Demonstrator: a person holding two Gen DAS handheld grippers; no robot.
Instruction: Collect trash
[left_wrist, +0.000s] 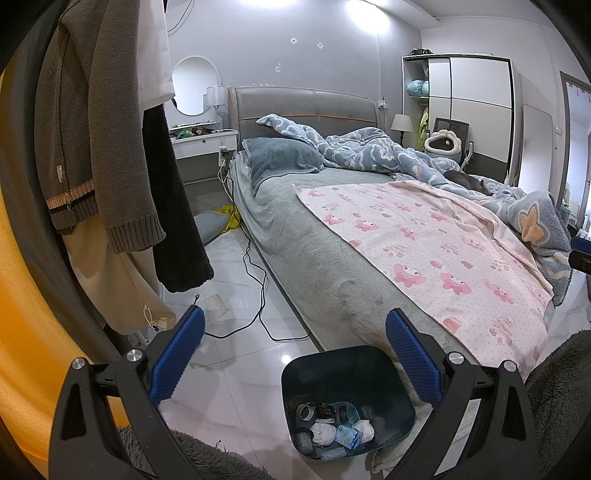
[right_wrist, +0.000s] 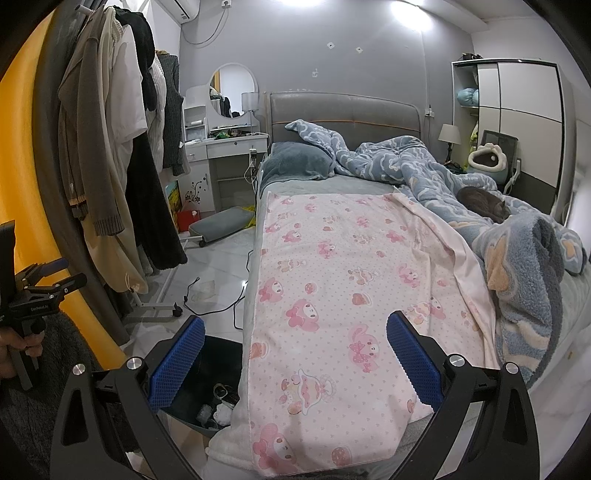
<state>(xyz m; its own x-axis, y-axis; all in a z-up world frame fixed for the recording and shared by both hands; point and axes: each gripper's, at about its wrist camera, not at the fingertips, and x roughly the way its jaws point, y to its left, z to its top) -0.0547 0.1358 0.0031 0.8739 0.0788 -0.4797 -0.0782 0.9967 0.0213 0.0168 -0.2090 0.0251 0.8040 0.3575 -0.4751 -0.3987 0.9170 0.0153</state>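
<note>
A dark trash bin (left_wrist: 351, 376) stands on the floor at the foot corner of the bed, holding crumpled tissues and wrappers (left_wrist: 332, 428). It also shows in the right wrist view (right_wrist: 207, 391), partly hidden by the bedding. A flat pale scrap of paper (left_wrist: 217, 305) lies on the floor tiles left of the bed; it shows in the right wrist view too (right_wrist: 205, 290). My left gripper (left_wrist: 294, 356) is open and empty above the bin. My right gripper (right_wrist: 295, 360) is open and empty over the pink sheet (right_wrist: 332, 277).
A clothes rack with hanging coats (left_wrist: 110, 147) stands at the left. Black cables (left_wrist: 258, 295) trail across the floor. A grey cat (right_wrist: 482, 205) lies on the blue duvet. A vanity desk (right_wrist: 225, 147) stands beside the headboard, a grey footrest (right_wrist: 218, 223) below it.
</note>
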